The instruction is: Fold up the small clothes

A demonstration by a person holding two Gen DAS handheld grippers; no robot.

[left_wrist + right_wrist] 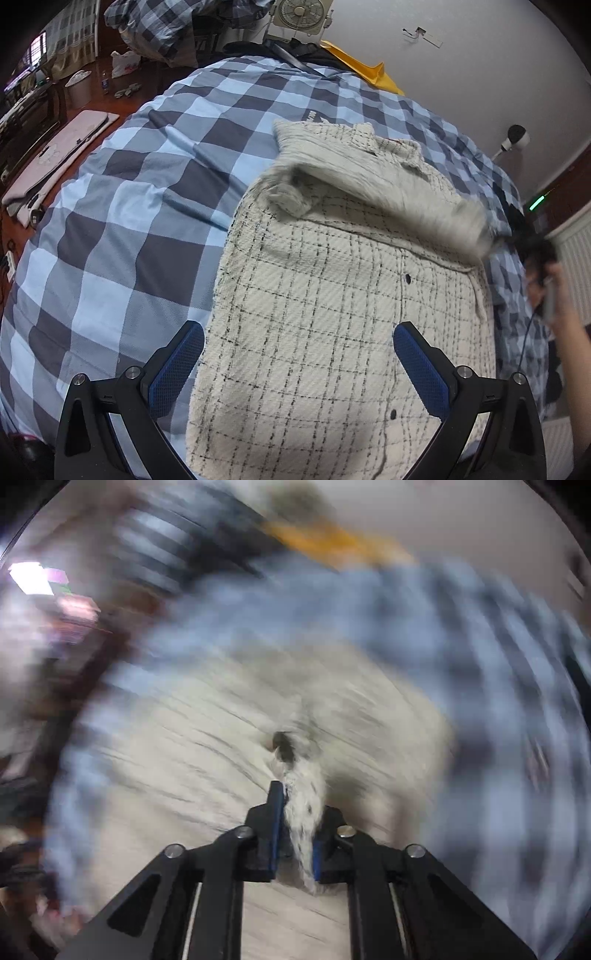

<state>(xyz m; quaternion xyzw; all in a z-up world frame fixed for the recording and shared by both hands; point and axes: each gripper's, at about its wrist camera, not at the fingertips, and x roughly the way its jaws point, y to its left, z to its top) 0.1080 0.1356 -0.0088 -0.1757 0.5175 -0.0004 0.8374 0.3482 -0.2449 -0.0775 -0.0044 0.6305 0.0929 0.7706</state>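
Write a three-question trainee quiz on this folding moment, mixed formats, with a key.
1. True or false: the left gripper is clamped on the cream checked shirt.
2. What does the right gripper hold? A) the shirt's fabric B) the yellow bag C) nothing
3. Fill in: the shirt lies on a blue ____ duvet.

Key: 1 false, its jaws stand wide apart; 2 A; 3 checked.
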